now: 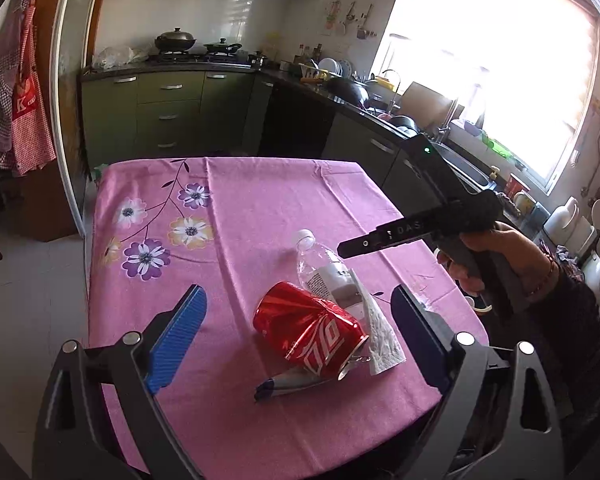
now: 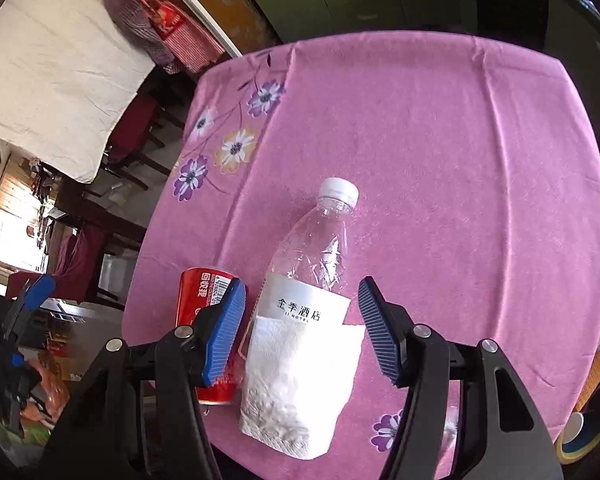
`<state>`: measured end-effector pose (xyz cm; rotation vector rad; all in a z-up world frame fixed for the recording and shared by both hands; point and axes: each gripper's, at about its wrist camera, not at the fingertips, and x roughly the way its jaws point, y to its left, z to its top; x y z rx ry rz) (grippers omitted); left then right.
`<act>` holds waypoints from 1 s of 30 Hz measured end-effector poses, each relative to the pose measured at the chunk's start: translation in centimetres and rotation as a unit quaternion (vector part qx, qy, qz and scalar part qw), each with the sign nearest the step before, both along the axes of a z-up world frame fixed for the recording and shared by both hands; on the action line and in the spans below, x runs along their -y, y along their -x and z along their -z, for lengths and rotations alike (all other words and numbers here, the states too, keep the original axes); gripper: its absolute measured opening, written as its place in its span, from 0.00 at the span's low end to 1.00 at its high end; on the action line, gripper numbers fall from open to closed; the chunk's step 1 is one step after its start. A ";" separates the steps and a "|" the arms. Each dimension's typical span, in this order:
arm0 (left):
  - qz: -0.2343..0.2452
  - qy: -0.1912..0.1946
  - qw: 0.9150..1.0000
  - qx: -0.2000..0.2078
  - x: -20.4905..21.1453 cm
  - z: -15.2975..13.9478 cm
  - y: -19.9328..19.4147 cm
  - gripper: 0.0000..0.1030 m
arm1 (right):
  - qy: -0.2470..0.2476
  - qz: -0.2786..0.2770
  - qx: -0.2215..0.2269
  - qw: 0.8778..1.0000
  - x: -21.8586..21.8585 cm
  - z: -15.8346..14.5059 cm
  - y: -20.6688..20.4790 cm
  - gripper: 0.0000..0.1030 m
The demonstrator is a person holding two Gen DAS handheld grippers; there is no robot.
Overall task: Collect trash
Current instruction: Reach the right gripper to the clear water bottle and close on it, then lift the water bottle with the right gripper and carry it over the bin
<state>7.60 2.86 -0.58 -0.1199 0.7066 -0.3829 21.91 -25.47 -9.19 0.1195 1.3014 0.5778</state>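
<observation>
Currently | clear bottle (image 2: 312, 256) lies flat mid-surface (image 2: 460, 160), long axis running away, white cap at far end, tissue (image 2: 300, 380) over its base | crushed red can (image 1: 308, 330) on its side beside it | left hand-held gripper (image 1: 300, 336) wide apart, empty | right hand-held gripper (image 2: 302, 328) partly apart, straddling bottle, pads clear.

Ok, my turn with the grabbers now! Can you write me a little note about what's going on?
Left hand-held gripper: open, empty, above the crushed red can.
Right hand-held gripper: open, empty, either side of the clear bottle.
On the pink tablecloth: can, bottle lying beside it, white paper napkin over the bottle's bottom end, and a small wrapper at the near edge.
Done: nothing picked up.
Left: collect all four.
</observation>
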 end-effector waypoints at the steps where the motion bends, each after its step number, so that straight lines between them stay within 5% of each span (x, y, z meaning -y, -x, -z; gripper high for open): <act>1: 0.000 -0.004 1.000 0.003 0.0 0.0 0.1 0.86 | 0.009 0.003 -0.008 1.000 -0.3 0.4 -0.4 0.58; 19: 0.023 -0.010 1.000 0.011 0.4 0.7 1.3 0.86 | 0.077 0.022 -0.119 0.990 -4.5 5.2 -3.4 0.63; 30: 0.017 -0.006 1.000 0.010 -0.5 1.2 1.6 0.87 | 0.102 0.027 -0.106 0.989 -5.8 6.4 -3.9 0.64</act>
